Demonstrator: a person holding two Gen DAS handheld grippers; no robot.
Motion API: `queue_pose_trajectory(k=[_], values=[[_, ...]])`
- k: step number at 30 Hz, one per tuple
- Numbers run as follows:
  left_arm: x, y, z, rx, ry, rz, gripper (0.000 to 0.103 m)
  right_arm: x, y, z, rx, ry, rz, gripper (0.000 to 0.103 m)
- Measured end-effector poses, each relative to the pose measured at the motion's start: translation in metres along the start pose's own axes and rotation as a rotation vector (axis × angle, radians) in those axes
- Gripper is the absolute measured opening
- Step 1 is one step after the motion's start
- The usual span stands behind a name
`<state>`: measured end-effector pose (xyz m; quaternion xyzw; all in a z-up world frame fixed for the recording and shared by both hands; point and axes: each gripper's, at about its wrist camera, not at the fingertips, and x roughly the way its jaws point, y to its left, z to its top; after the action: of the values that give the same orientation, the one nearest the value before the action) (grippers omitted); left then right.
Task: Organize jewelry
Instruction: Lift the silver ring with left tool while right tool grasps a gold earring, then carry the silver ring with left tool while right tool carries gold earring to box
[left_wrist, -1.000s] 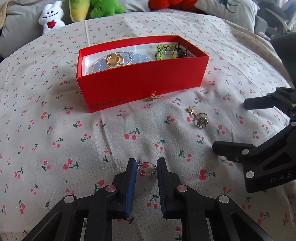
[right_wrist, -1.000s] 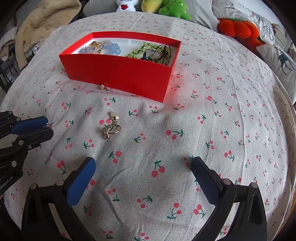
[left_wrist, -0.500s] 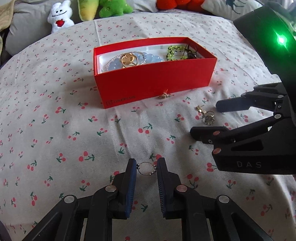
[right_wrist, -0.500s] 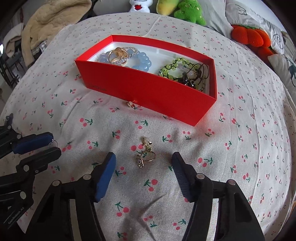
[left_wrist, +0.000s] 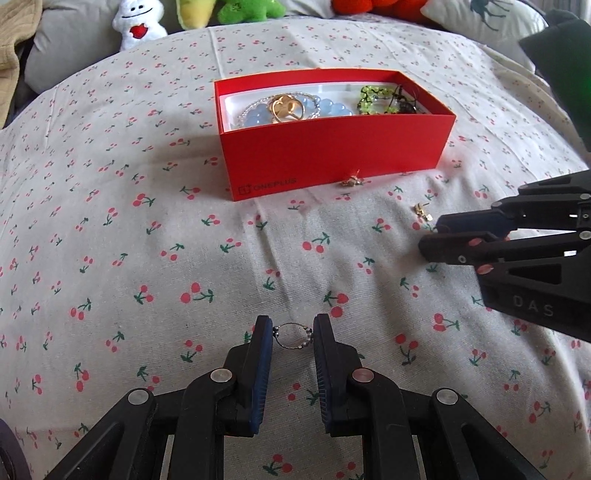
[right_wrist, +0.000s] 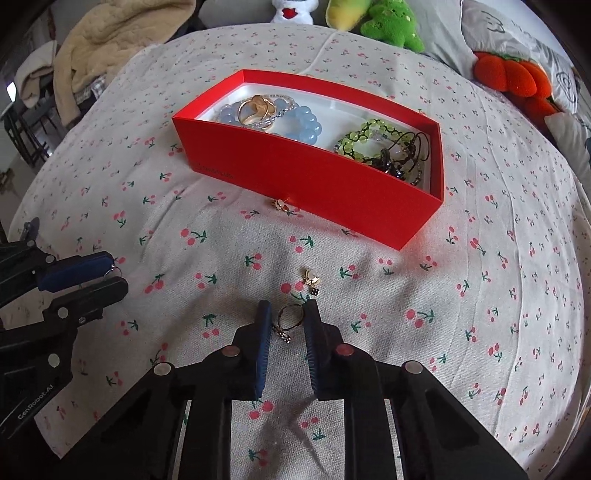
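at the bottom centre of the left wrist view the left gripper (left_wrist: 293, 334) is clamping a thin beaded ring (left_wrist: 293, 335) between its blue pads, above the cherry-print cloth (left_wrist: 147, 258). at the bottom centre of the right wrist view the right gripper (right_wrist: 286, 317) has just been closing around a gold hoop earring (right_wrist: 290, 319); its pads are sitting against the hoop, though whether the grip is firm is hard to tell. just beyond, a small gold stud (right_wrist: 312, 278) is lying loose, and another gold piece (right_wrist: 282, 204) is resting against the red box (right_wrist: 314, 184) near mid-frame, which is already holding bracelets. this looks like the pick-up step; next, both pieces are needing lifting over the near wall and releasing inside.
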<state>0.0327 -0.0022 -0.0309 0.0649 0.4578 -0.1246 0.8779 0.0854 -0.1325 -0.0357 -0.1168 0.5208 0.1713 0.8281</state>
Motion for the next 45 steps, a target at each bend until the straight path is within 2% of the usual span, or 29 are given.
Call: queue_pose_trajectory(k=[16,23,31,45], values=[[-0.007,0.0,0.003,-0.014,0.002,0.006,0.017,-0.028,-0.015,-0.03,0.007,0.028,0.014,0.019],[-0.015,0.0,0.013,-0.04,-0.007,0.016,0.017,-0.056,-0.013,-0.022,0.009,-0.029,0.02,0.019],[-0.022,0.003,0.03,-0.093,-0.027,-0.001,0.017,-0.069,-0.016,-0.01,0.036,-0.063,0.033,0.019],[-0.028,0.01,0.065,-0.19,-0.075,-0.042,0.017,-0.083,-0.046,0.012,0.182,-0.131,0.071,0.019]])
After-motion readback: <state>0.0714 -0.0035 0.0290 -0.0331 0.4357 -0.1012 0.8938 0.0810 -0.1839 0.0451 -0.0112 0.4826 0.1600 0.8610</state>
